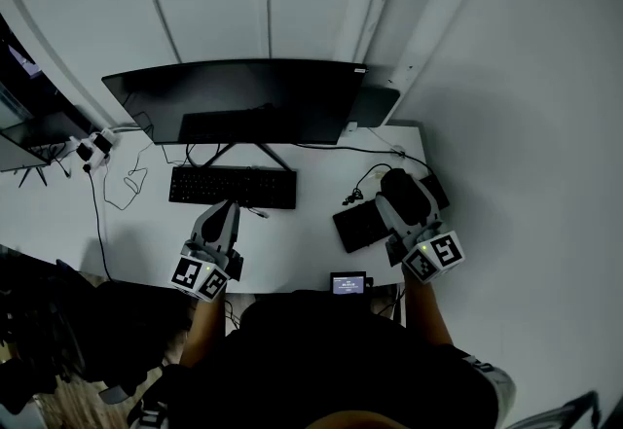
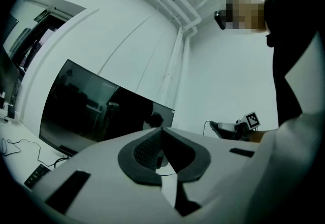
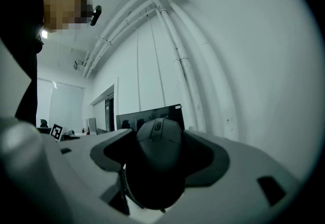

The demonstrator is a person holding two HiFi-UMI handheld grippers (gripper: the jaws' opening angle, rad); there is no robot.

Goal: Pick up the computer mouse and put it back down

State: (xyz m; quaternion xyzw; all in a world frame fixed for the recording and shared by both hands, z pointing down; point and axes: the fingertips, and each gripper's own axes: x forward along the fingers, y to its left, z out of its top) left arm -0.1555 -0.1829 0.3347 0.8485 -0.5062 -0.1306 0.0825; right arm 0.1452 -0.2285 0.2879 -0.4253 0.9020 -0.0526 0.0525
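Nearest you, a small lit screen (image 1: 348, 283) sits at the tabletop's (image 1: 302, 242) near edge, at 6 o'clock. Your right tool (image 1: 401, 196) is clamped on the computer mouse (image 1: 403, 186). In the right gripper view, the mouse (image 3: 155, 157) fills the gap between the tool's (image 3: 157, 141) jaws, its wheel facing away from the camera. The mouse lies at 11 o'clock from that tool's marker cube, with the dark mouse pad (image 1: 355, 226) at its 8 o'clock. Whether it clears the tabletop cannot be told. Your left tool (image 1: 225, 215) has its jaws pressed together on nothing (image 2: 162, 134). The keyboard (image 1: 232, 187) lies at its 12 o'clock, with the monitor (image 1: 234, 98) beyond.
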